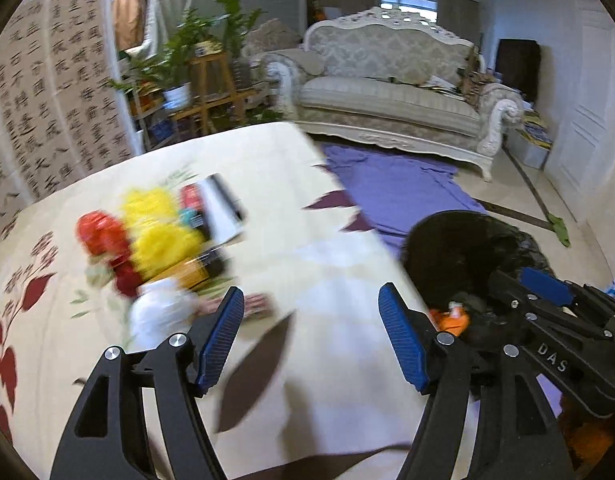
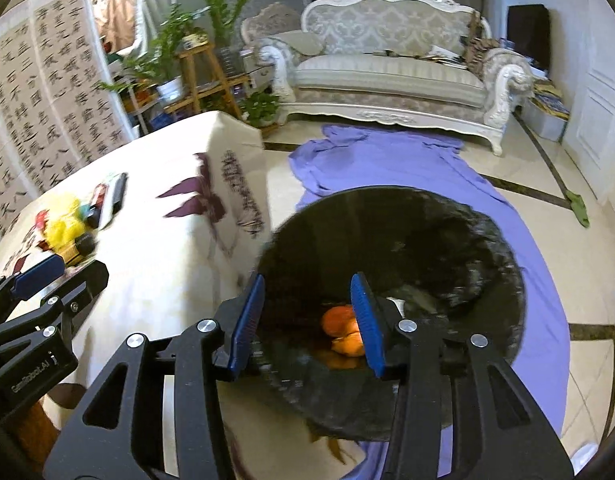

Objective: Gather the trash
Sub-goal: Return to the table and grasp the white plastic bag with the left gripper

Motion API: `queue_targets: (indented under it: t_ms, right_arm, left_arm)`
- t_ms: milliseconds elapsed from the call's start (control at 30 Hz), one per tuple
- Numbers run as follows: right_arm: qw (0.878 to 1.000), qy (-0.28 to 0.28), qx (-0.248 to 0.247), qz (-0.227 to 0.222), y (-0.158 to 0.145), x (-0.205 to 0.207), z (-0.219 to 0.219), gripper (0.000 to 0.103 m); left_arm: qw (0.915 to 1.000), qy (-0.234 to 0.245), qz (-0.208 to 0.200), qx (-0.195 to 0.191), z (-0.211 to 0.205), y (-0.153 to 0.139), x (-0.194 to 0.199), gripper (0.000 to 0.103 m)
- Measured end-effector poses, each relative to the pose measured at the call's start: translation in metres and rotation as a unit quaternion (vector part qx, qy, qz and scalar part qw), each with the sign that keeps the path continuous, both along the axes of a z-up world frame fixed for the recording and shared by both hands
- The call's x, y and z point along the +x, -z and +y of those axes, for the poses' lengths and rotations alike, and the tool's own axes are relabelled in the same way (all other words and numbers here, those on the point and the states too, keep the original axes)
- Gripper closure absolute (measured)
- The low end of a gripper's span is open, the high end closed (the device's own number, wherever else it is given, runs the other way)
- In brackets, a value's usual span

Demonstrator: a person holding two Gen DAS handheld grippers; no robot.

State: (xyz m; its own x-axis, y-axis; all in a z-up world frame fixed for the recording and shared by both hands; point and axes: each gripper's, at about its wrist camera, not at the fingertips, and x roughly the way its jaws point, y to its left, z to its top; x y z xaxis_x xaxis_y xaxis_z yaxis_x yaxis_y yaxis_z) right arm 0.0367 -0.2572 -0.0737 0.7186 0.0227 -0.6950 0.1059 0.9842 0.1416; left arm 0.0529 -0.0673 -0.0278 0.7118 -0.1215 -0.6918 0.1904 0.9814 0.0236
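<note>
A blurred pile of trash [image 1: 159, 232] lies on the cream, leaf-patterned tablecloth [image 1: 307, 208]: yellow and red wrappers, a white crumpled piece, dark packets and a white box. The right wrist view shows the same pile [image 2: 67, 228] far left. My left gripper [image 1: 311, 336] hovers open over bare cloth just right of the pile, with nothing between its fingers. To the table's right stands a bin lined with a black bag [image 2: 427, 248]. My right gripper [image 2: 307, 320] is open above its mouth. Orange peel [image 2: 341, 328] lies inside the bin, below the pads and apart from them.
A purple cloth [image 2: 407, 168] covers the floor under the bin. Behind it stands an ornate pale sofa [image 2: 387, 64]. Potted plants on wooden stands [image 2: 199, 64] and a calligraphy screen [image 2: 47, 92] line the left side. A green rag [image 2: 577, 206] lies on the tiles.
</note>
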Motion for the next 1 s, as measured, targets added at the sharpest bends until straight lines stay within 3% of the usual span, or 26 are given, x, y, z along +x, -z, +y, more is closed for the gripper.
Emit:
queue_targets:
  t_ms: [400,467,567,700,800,867,1000]
  right_arm:
    - [0.997,-0.077,-0.005,0.004,-0.004,0.008,0.072,0.058]
    - [0.996,-0.085,-0.007,0.006,-0.004,0.009,0.081,0.057]
    - [0.995,-0.096,-0.01,0.009,-0.005,0.012,0.091,0.05]
    - [0.994,-0.105,-0.014,0.008,-0.007,0.014,0.099,0.05]
    - [0.994,-0.11,-0.017,0.008,-0.008,0.019,0.104,0.049]
    - [0.994,-0.112,-0.017,0.009,-0.008,0.022,0.106,0.049]
    - [0.993,-0.119,-0.02,0.012,-0.008,0.027,0.11,0.049]
  left_arm:
    - [0.9965,-0.08,0.024,0.0,0.067,0.014,0.004,0.035]
    - [0.996,-0.083,0.032,-0.004,0.073,0.016,0.007,0.03]
    - [0.9956,-0.084,0.04,-0.012,0.076,0.018,0.014,0.029]
    - [0.9961,-0.078,0.04,-0.01,0.078,0.018,0.019,0.03]
    - [0.9963,-0.072,0.046,-0.014,0.08,0.02,0.018,0.046]
    - [0.9962,-0.065,0.054,-0.02,0.081,0.023,0.018,0.064]
    - [0.9956,-0.059,0.057,-0.045,0.088,0.023,0.015,0.071]
